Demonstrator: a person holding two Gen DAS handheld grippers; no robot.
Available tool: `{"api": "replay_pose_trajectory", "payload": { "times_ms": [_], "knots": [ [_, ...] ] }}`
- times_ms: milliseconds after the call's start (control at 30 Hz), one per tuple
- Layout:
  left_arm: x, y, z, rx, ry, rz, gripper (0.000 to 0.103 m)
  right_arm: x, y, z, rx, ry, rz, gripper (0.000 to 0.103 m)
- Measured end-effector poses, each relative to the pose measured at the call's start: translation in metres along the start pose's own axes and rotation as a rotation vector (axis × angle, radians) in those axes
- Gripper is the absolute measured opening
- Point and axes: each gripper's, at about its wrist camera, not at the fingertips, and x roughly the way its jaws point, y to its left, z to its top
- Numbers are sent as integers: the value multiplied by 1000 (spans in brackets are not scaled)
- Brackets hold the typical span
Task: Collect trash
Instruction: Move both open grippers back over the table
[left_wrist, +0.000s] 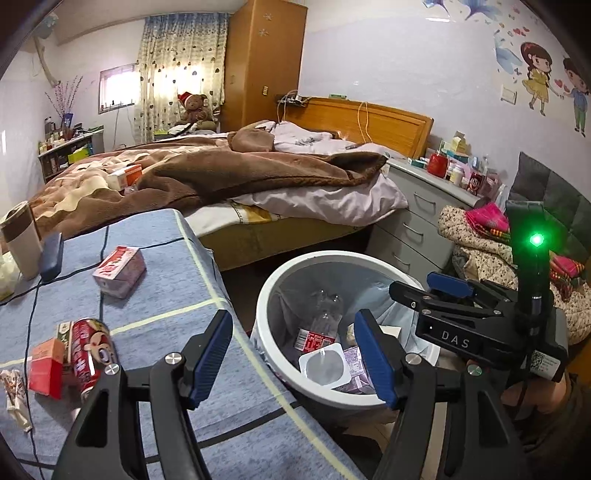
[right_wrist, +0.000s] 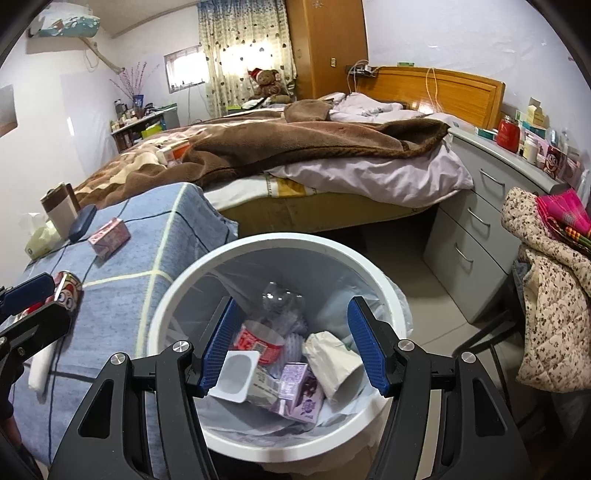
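Observation:
A white trash bin (left_wrist: 269, 291) (right_wrist: 177, 295) with a liner stands on the floor beside a blue-covered table (left_wrist: 177, 295). Inside lie a clear bottle (right_wrist: 280, 299), a white yogurt cup (right_wrist: 234, 374), a purple carton (right_wrist: 301, 387) and a paper cup (right_wrist: 334, 358). My left gripper (left_wrist: 291, 360) is open and empty over the table edge and the bin. My right gripper (right_wrist: 291, 347) is open and empty above the bin; it also shows in the left wrist view (left_wrist: 439, 291). On the table lie a red can (left_wrist: 88, 350) (right_wrist: 68, 291), a pink carton (left_wrist: 118, 271) (right_wrist: 109, 234), and a red box (left_wrist: 46, 367).
A white-and-brown cup (left_wrist: 20, 240) and a dark case (left_wrist: 51, 254) stand at the table's far left, with a wrapper (left_wrist: 14, 395) near the front edge. Behind is a bed (left_wrist: 221, 173), grey drawers (left_wrist: 417, 218) to the right, and a chair with clothes (right_wrist: 546, 295).

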Motion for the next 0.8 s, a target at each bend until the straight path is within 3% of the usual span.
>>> {"api": "replay_pose_trajectory", "payload": {
  "times_ms": [367,800],
  "knots": [
    [-38,38,-11,-45,-66,87,70,-6,35,-1,-19,-25,78,64],
    [-73,112,-36,-169,-93,235,72,-1,94,-1,-84,-21,193,64]
  ]
}}
